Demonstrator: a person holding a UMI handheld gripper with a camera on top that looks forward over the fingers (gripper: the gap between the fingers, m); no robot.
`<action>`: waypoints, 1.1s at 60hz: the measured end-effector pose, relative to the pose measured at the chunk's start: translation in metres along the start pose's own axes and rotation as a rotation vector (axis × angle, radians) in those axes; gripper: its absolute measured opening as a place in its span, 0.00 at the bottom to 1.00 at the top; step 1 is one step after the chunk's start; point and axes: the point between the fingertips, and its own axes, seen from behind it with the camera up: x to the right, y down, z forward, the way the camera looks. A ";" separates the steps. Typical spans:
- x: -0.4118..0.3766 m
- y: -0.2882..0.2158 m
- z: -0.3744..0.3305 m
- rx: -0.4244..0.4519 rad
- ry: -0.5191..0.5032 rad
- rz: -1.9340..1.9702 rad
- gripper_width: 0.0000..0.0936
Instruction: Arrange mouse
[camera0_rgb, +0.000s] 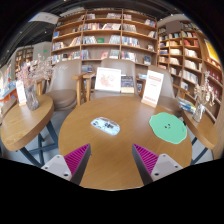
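Gripper view: the gripper (111, 160) hung over the near edge of a round wooden table (120, 150), fingers spread wide, nothing between them; the pink pads (77, 155) showed on the inner faces, one left, one right; the mouse (105, 125), pale white-grey, lay flat on the tabletop beyond the fingers, a little left of centre, well apart from both pads; a green mat (168, 126), roughly hexagonal, lay on the same table to the right of the mouse, apart from it, ahead of the right finger; on the far side of the table stood a white sign card (108, 80), upright, and a second tilted card (152, 88) to its right; another round table (22, 122) sat at the left with a small stand on it, details too small to tell; chairs (62, 88) stood between the tables and the far wall; bookshelves (105, 32) full of books ran across the far wall and down the right side.
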 end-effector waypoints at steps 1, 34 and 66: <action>0.002 0.000 0.003 -0.003 0.004 0.002 0.91; 0.003 -0.009 0.096 -0.061 -0.037 0.053 0.91; 0.011 -0.047 0.165 -0.066 -0.037 0.058 0.91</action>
